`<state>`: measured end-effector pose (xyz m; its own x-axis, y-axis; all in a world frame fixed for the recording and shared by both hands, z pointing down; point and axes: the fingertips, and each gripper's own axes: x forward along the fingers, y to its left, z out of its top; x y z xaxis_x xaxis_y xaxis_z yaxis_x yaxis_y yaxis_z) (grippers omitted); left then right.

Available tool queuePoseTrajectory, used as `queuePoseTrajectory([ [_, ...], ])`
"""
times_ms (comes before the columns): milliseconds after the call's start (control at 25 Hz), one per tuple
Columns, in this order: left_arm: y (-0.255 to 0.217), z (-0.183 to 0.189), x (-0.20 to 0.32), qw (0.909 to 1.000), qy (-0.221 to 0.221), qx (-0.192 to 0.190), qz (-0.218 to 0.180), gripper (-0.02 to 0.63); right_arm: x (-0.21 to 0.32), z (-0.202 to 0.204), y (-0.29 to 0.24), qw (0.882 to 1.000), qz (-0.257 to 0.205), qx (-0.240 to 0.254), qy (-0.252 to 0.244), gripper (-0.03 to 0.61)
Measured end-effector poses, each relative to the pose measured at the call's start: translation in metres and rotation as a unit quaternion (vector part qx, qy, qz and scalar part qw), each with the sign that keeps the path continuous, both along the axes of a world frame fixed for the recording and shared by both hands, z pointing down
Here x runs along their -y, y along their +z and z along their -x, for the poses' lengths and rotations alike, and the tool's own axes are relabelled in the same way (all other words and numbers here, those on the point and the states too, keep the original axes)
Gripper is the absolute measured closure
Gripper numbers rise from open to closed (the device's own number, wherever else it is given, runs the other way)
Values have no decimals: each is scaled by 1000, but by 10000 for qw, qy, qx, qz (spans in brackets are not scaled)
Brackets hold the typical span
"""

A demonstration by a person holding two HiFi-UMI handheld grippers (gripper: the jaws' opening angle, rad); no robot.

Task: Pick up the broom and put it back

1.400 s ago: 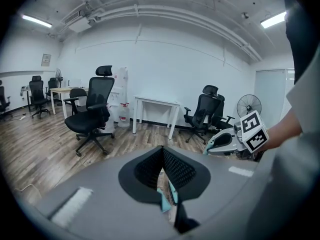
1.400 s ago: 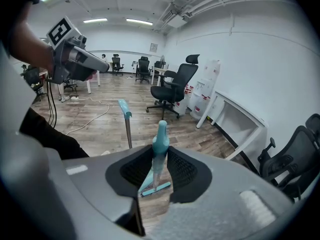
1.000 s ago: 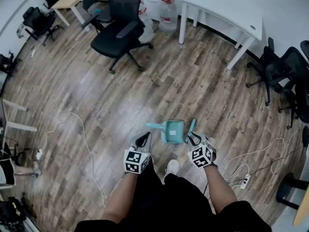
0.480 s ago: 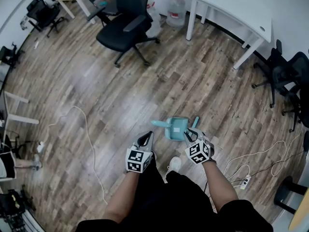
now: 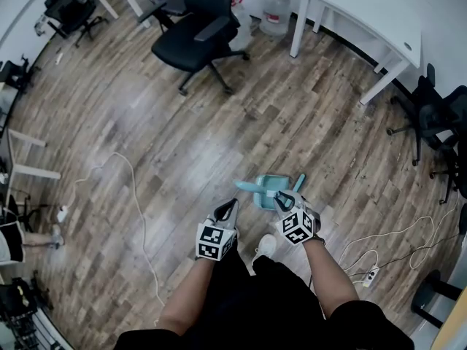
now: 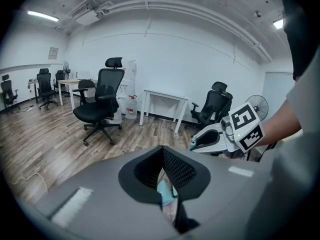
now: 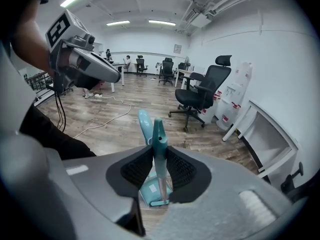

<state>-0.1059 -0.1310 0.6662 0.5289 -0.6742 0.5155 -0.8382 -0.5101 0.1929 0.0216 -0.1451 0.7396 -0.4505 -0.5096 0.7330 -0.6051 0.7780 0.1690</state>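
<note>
On the wooden floor [image 5: 182, 137] just in front of the person's feet lies a teal dustpan [image 5: 268, 192], and the broom [image 5: 298, 183] stands upright right beside it, its teal handle gripped in the right gripper [image 5: 282, 200]. In the right gripper view the jaws are closed against both sides of the broom [image 7: 158, 129], whose handle top rises above the black pads [image 7: 184, 170], while its lower end reaches down to the edge of the dustpan [image 7: 149, 190]; whether the two touch there cannot be told. The left gripper [image 5: 232, 204] hangs just to the left of the dustpan, near the right one but apart from it, pointing forward and down. In the left gripper view its jaws [image 6: 161, 151] are drawn together at the tips and grip nothing, with only a strip of floor and a bit of teal showing through the slit behind them; the right gripper [image 6: 194, 145] shows there off to the side with its marker cube. Farther out on the floor a black office chair [image 5: 197, 39] stands near a white table [image 5: 365, 13], with water bottles [image 5: 276, 13] against the wall between them. A white cable [image 5: 139, 210] trails across the boards at the person's left, and a power strip [image 5: 371, 273] lies at the right
</note>
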Motion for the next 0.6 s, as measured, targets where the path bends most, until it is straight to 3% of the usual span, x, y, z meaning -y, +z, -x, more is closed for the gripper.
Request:
queuePoseTrajectory([
  [600,6,19,-1,9998,-152,101,68,595,8,29,8,9996,128,107,-232,486],
])
